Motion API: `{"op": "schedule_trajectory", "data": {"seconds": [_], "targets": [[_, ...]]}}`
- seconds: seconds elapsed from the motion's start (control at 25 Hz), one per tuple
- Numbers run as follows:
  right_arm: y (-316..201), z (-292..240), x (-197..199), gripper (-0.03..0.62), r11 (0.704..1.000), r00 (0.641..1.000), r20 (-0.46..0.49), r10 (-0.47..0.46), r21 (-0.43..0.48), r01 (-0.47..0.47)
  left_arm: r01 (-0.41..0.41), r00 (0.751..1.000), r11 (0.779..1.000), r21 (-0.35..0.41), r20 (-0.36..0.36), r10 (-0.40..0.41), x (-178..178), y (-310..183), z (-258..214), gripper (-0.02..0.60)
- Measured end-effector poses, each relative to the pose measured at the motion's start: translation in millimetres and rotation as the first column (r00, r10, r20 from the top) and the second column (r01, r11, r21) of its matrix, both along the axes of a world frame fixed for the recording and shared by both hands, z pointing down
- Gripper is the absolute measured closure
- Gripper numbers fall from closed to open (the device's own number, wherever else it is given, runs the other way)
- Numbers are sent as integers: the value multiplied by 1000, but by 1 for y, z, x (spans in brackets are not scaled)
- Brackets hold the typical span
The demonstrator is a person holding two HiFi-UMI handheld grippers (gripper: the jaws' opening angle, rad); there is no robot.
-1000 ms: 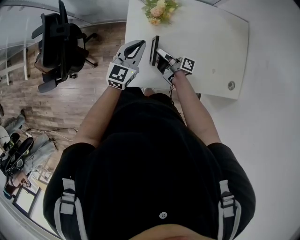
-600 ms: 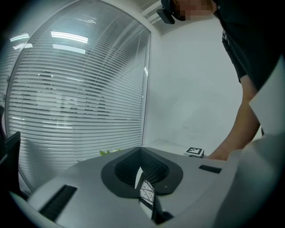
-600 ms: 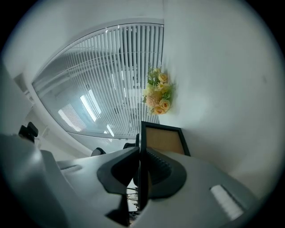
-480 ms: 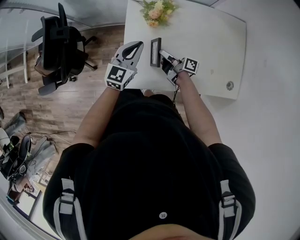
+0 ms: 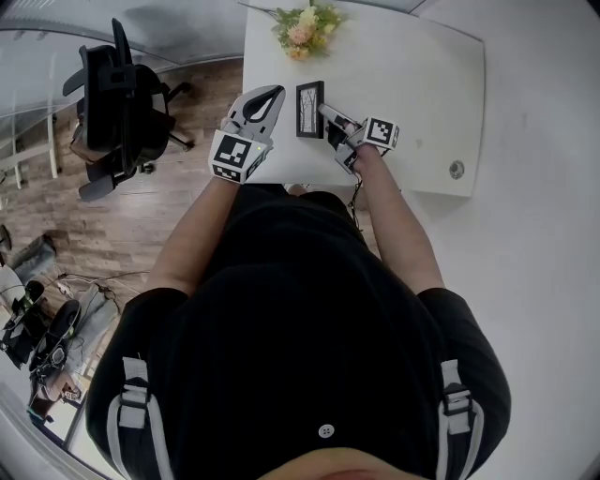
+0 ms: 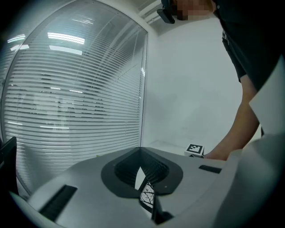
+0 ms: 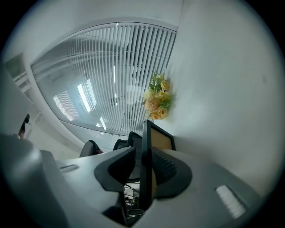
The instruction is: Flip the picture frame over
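picture frame (image 5: 310,110) faces up — long axis running toward the flowers (image 5: 302,26)

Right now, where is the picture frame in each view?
Head view: picture frame top centre, picture side up.
Left gripper view: a sliver low centre.
Right gripper view: edge-on, bottom centre.
Shared landmark: the flowers, beyond the frame in head and right gripper views; absent from the left.

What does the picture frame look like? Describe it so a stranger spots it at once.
Start at the white table and find the bunch of flowers at its far edge. Just nearer than them, towards the table's left side, is the picture frame. It is the only dark rectangle there: a black rim round a pale picture with dark lines.
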State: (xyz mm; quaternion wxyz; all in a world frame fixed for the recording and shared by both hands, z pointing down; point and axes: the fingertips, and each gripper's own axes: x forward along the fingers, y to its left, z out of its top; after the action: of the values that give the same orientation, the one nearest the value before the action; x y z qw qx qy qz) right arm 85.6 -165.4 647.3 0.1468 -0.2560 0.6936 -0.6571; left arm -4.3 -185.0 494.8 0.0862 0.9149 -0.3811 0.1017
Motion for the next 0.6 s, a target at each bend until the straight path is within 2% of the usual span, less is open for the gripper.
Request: {"op": "schedule_trajectory", "data": {"seconds": [0.4,0.6], "targets": [[1,10,11,405,1000,987,-156,-25,14,28,-17,1000,1000,-9,6,17,10,-1,2,580],[1,20,17,388,1000,971,-239,-8,-3,8,-23,1000,1000,-1,1,23,12,0,-1,580]]}}
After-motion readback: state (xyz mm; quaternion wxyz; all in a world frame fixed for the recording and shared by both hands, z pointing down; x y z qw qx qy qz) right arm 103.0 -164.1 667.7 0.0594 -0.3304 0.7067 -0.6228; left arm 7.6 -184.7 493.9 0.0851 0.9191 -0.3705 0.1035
